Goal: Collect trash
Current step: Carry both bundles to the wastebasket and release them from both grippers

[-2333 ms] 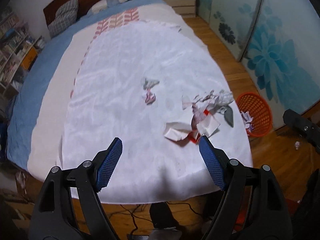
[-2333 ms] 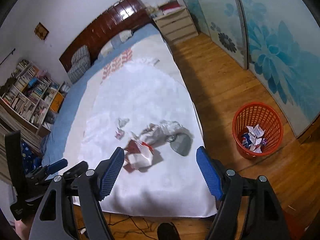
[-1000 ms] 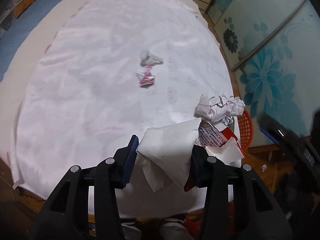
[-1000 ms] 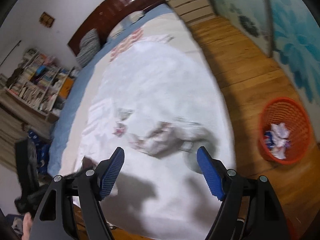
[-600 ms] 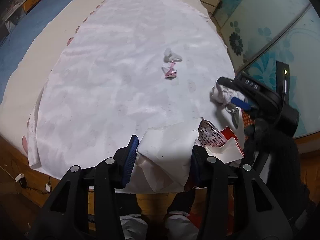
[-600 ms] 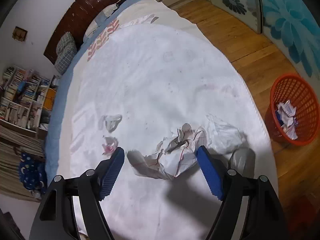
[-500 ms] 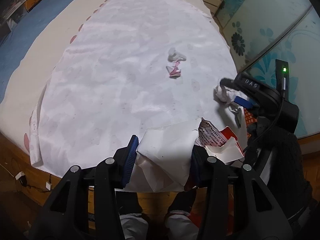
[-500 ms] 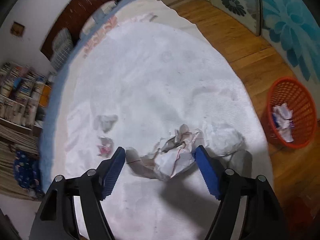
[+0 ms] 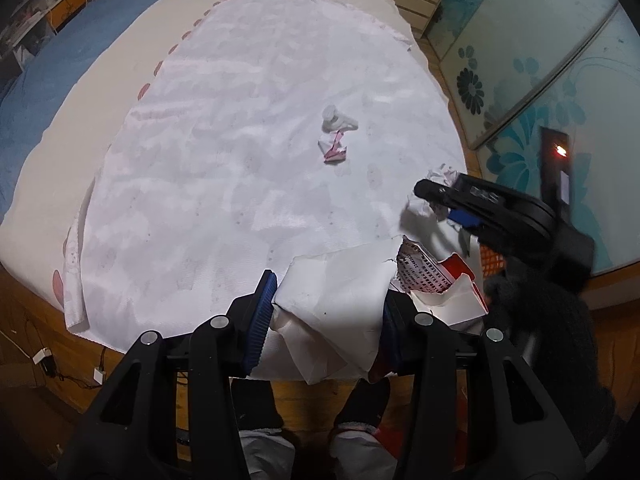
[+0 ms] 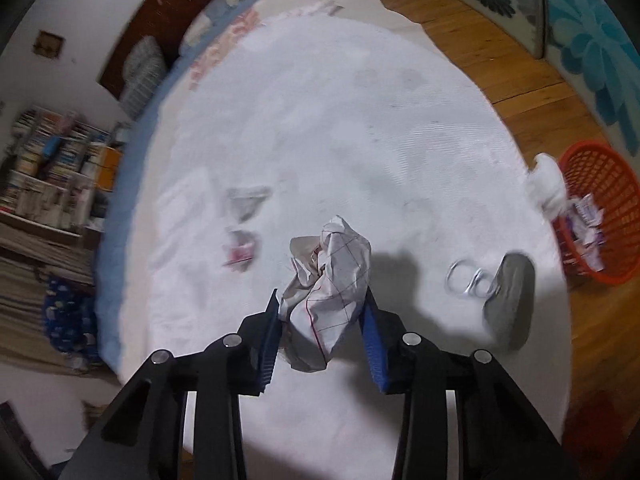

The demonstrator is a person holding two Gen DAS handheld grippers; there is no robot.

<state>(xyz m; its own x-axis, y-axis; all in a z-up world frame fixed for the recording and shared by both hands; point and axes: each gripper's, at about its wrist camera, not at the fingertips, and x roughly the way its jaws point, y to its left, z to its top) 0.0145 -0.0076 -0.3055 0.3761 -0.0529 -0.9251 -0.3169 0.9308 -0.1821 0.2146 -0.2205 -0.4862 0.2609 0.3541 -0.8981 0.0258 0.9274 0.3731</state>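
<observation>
My left gripper (image 9: 326, 310) is shut on a torn white and red paper package (image 9: 340, 292) and holds it over the near edge of the bed. My right gripper (image 10: 320, 314) is shut on a crumpled sheet of lined paper (image 10: 332, 276), lifted above the white sheet (image 10: 360, 128). The right gripper also shows in the left wrist view (image 9: 448, 204), to the right of my package. A pink scrap (image 9: 334, 152) and a white wad (image 9: 336, 120) lie mid-bed. They also show blurred in the right wrist view (image 10: 240, 252).
An orange basket (image 10: 600, 216) holding trash stands on the wood floor right of the bed. A grey lid (image 10: 510, 296) with a pull ring (image 10: 468, 278) and a white wad (image 10: 546, 184) lie near the bed's right edge. Bookshelves (image 10: 48, 176) stand at the left.
My right gripper has closed on the crumpled lined paper and lifted it off the sheet. My left gripper keeps holding the package and has barely moved.
</observation>
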